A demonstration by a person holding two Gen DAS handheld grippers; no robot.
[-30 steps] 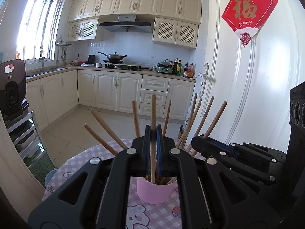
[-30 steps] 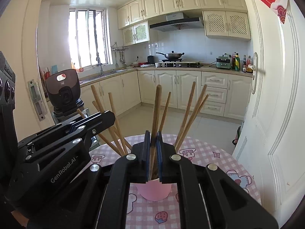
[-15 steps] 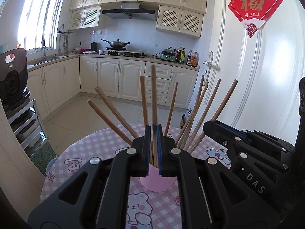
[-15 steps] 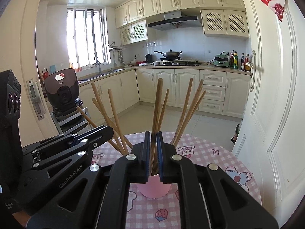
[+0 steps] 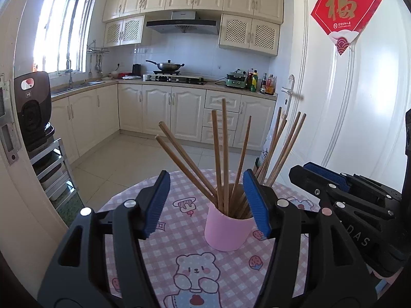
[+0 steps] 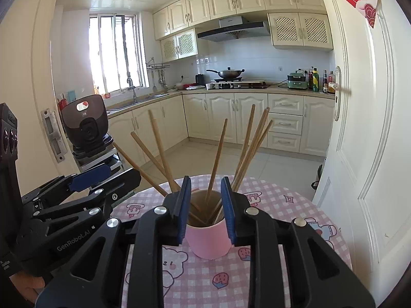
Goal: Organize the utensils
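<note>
Chopsticks (image 5: 223, 154) stand fanned in the pink cup (image 5: 226, 231) on the checked tablecloth (image 5: 179, 231), long axes upright, splaying toward 10 and 1 o'clock. Left gripper (image 5: 206, 202) is opening, nothing pinched; right gripper (image 6: 205, 205) is parting too, framing the cup mouth at 12 o'clock, seemingly nearer. Only the right view looks into the cup.

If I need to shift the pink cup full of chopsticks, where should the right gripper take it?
Grip the pink cup low on its wall, coming in level from the near side. The chopsticks fan outward above the rim, so a top approach would snag them. The right gripper, jaws opening, already straddles the rim with nothing clamped.
</note>
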